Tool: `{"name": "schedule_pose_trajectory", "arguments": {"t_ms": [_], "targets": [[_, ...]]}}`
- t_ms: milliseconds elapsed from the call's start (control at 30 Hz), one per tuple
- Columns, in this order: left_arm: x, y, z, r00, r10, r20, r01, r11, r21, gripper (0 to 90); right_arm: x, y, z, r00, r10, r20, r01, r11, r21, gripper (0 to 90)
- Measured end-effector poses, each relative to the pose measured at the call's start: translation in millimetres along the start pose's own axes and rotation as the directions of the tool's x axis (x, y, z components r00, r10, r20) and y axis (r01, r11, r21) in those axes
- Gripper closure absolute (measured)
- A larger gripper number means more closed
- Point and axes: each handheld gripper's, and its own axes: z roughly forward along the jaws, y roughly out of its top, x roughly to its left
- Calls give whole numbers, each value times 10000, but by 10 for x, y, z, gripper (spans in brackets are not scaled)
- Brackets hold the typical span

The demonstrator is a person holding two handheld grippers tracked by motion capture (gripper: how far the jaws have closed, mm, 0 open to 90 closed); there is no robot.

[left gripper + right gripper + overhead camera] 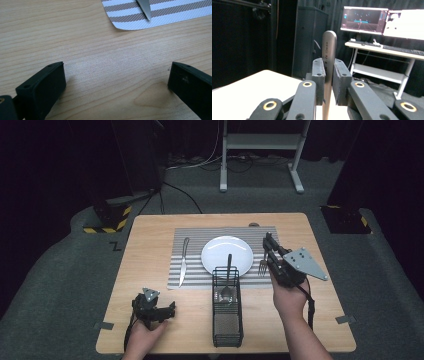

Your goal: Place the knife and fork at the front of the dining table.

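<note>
The right gripper [270, 251] is clamped on a slim, silver-coloured metal fork [263, 265], held above the striped grey-and-white woven placemat [195, 237] near the right edge of the light wooden table [150, 320]. In the high view its tines hang toward the person, just right of the round white plate [220, 247]; in the right gripper view the handle [328, 47] sticks up between the two black pads [319, 75]. By its look the fork is light, stiff and smooth, so it could pivot or slip in a narrow pinch; gripping the flat handle across its broad faces, as here, seems the safest hold.

The left gripper [159, 310] rests near the front left corner of the table, its jaws spread wide over bare wood with nothing between them. A silver table knife [184, 260] lies along the left side of the placemat. A black wire-mesh cutlery caddy [228, 320] stands at the front edge with a silver spoon [227, 287] inside. Caddy and plate rim crowd the fork's left side.
</note>
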Motion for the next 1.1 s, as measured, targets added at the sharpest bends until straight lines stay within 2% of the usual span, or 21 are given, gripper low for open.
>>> {"name": "schedule_pose_trajectory", "arguments": {"t_ms": [267, 600, 800, 900, 1100], "targets": [[-1, 0, 0, 10000, -6, 2, 6, 10000, 1, 16, -143, -281, 96, 9994, 224, 252, -236, 9985, 486, 816], [0, 0, 0, 10000, -6, 8, 6, 10000, -3, 16, -213, -604, 266, 9984, 502, 272, -528, 9930, 1054, 826], [0, 0, -2, 10000, 1, 9, -1, 10000, 21, 16, -236, -734, 367, 9976, 612, 334, -650, 9896, 1283, 863], [0, 0, 0, 10000, -12, 15, 12, 10000, 2, 16, -252, -803, 443, 9977, 599, 330, -645, 9848, 1615, 864], [0, 0, 0, 10000, -9, 14, 9, 10000, -1, 16, -286, -858, 503, 9957, 849, 378, -902, 9809, 1726, 864]]}}
